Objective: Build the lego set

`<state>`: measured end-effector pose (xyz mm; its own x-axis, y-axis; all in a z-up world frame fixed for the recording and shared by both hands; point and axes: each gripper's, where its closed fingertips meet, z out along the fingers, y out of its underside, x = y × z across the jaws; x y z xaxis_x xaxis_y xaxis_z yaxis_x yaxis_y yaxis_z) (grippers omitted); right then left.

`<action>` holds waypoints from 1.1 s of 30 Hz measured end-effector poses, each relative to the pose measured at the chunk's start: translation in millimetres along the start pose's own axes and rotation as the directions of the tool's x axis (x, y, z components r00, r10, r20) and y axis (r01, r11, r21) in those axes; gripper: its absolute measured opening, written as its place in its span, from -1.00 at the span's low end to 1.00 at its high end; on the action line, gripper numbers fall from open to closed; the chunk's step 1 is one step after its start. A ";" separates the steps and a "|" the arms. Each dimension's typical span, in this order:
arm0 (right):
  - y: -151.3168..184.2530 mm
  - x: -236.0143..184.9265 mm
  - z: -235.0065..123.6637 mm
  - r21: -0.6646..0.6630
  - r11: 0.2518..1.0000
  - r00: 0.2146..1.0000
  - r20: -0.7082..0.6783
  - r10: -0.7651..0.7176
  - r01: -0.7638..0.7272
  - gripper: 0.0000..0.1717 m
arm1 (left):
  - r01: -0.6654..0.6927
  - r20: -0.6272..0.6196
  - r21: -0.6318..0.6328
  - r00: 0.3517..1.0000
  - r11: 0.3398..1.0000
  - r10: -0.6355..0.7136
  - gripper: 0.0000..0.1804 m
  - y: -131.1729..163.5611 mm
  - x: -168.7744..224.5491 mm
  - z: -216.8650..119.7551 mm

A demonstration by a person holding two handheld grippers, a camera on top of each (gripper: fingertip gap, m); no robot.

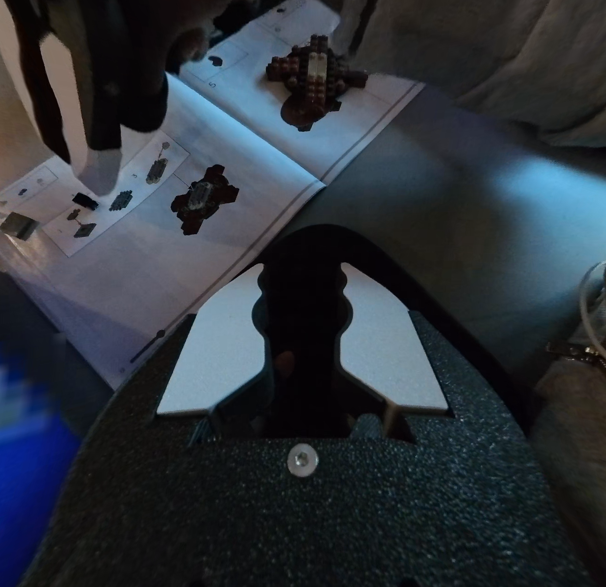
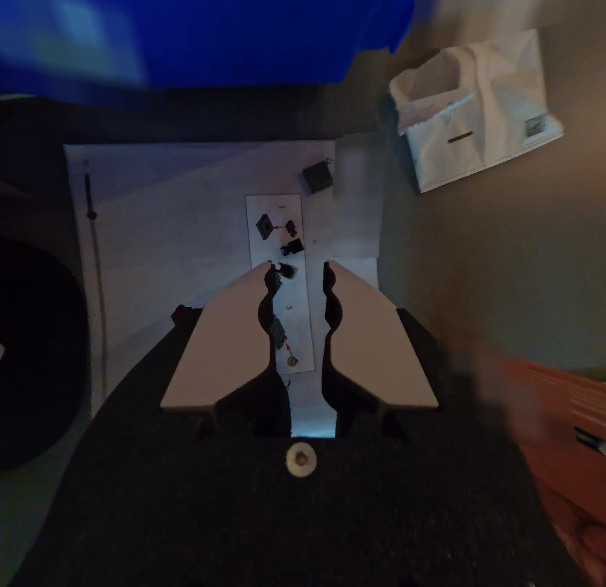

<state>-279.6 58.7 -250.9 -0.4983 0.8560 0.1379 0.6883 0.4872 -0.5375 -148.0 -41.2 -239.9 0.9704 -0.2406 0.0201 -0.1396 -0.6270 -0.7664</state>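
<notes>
Two grippers noted. Right gripper [image 2: 296,264] spread, empty, low-centre frame above small black brick [image 2: 292,247] on booklet [image 2: 164,243]; left gripper's [image 1: 302,266] state indeterminable. Advise squaring up.

Brick model [image 1: 313,76] on open booklet [image 1: 229,164]

the open white paper instruction booklet [image 1: 210,151] looks smooth and faintly glossy. on it sits a dark brown studded plastic brick model [image 1: 314,76], knobbly on top. the left gripper [image 1: 302,266] has a rough, grainy black plastic body and smooth matt pale fingers [image 1: 377,335]. the crumpled white paper bag [image 2: 472,112] looks matt and creased.
</notes>
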 end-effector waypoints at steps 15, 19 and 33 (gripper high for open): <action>9.5 -19.6 -133.2 0.298 0.938 0.957 -0.173 0.233 -0.175 -0.81 | -0.021 0.047 -0.031 0.999 0.999 0.023 -0.56 -1.9 -2.7 -5.2; 87.0 -48.5 -255.4 0.404 0.878 0.840 -0.355 0.411 -0.258 -0.90 | -0.053 0.061 -0.055 0.997 0.997 0.057 -0.57 -7.2 -5.4 -3.3; 380.1 -162.9 -394.4 0.309 0.700 0.477 -0.553 0.683 -0.644 -0.98 | -0.128 0.088 -0.082 0.987 0.988 0.135 -0.62 -96.2 38.1 45.2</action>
<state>271.1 172.6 -149.6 0.5241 0.8368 0.1581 0.6392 -0.2639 -0.7223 -88.6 43.4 -194.4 0.9563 -0.2569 -0.1398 -0.2780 -0.6498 -0.7074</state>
